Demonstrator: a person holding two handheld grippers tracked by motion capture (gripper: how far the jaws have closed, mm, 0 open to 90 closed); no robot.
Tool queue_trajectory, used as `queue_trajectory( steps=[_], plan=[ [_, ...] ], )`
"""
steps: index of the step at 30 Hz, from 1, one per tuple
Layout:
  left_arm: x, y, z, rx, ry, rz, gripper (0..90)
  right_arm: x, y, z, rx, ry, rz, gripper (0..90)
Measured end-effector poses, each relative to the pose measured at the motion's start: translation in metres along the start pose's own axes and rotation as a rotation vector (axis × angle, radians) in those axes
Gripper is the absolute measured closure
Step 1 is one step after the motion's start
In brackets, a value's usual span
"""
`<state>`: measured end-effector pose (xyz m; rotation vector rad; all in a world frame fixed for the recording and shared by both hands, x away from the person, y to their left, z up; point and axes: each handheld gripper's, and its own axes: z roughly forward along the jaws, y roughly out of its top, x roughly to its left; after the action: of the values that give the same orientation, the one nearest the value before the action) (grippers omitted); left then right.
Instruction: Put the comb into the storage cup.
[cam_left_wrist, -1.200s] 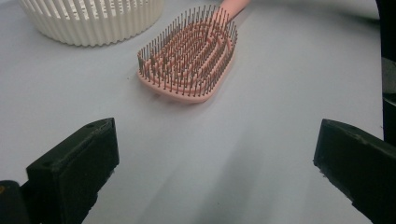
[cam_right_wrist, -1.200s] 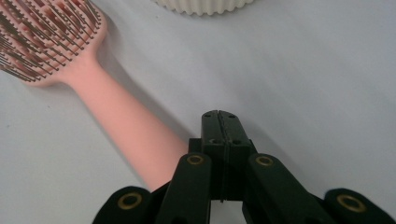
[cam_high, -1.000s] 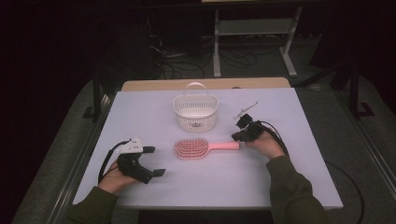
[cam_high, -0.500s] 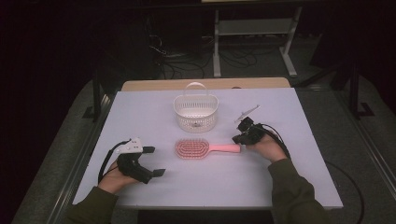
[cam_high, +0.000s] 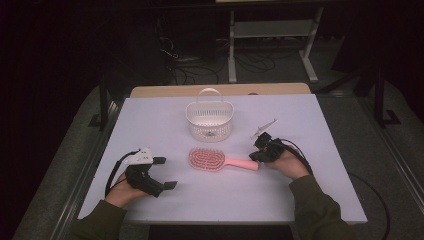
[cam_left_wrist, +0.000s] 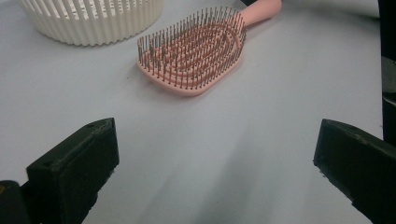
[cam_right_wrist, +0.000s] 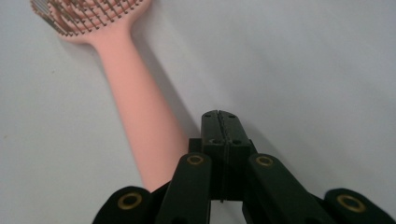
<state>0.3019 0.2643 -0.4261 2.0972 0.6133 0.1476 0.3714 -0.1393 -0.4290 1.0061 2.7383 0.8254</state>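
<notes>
A pink hairbrush (cam_high: 207, 160) lies bristles up in the middle of the white table (cam_high: 310, 125), its handle pointing right. My right gripper (cam_high: 254, 156) sits at the end of that handle. In the right gripper view its jaws are pressed together, tips (cam_right_wrist: 219, 116) on the table just right of the handle (cam_right_wrist: 140, 121), with nothing between them. My left gripper (cam_high: 166, 173) rests at the front left, jaws wide apart and pointing toward the brush. In the left gripper view (cam_left_wrist: 217, 140) the brush head (cam_left_wrist: 196, 51) lies well ahead of the open jaws.
A white slatted basket (cam_high: 210, 120) with a handle stands just behind the brush; its wall (cam_left_wrist: 93, 23) is at the top left of the left gripper view. Dark floor, cables and a metal stand lie beyond the table's far edge.
My right gripper has shifted slightly nearer, down to the end of the brush handle. The left gripper and the brush have stayed put.
</notes>
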Motion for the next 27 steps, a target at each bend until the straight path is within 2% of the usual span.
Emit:
queue_trajectory(
  steps=[17, 27],
  plan=[
    [0.0, 0.0, 0.0, 0.002, 0.001, 0.001, 0.0, 0.018, -0.01, -0.008, 0.004, 0.038, -0.047, 89.4],
    [0.0, 0.0, 0.001, 0.001, 0.001, 0.001, 0.0, 0.03, -0.018, -0.013, 0.011, 0.042, -0.072, 89.4]
  ],
)
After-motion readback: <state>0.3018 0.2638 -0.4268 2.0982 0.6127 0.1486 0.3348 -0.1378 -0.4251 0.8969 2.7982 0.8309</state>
